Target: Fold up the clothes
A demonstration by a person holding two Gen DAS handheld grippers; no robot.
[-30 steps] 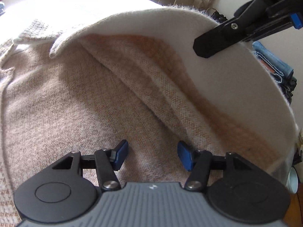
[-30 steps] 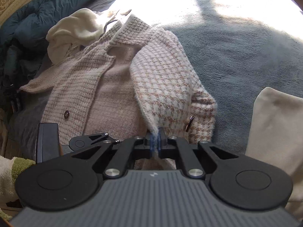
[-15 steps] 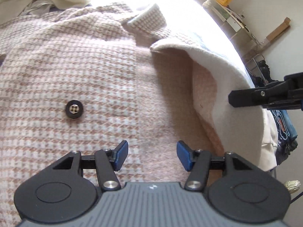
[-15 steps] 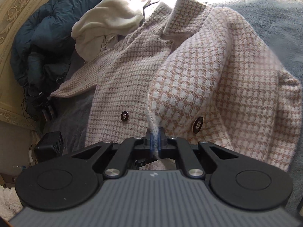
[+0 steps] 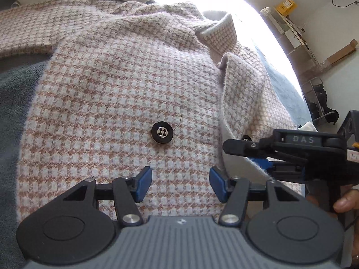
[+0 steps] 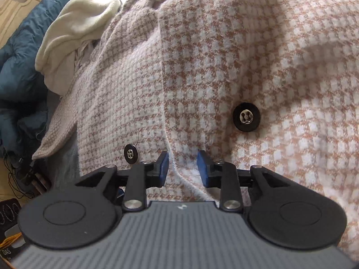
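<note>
Down on the bed, the checked jacket (image 6: 224, 56) now has its right front panel flipped over the middle, where a second ago I was carrying that edge pinched in the air, so the first fold is basically done. Right claw (image 6: 182, 168) is opening, edge lying loose between the pads. Left claw (image 5: 180, 182) hangs about half open over the fabric near a button (image 5: 162, 132), holding nothing.

jacket (image 6: 202, 71) fills foreground, cream garment (image 6: 74, 29) beside
</note>
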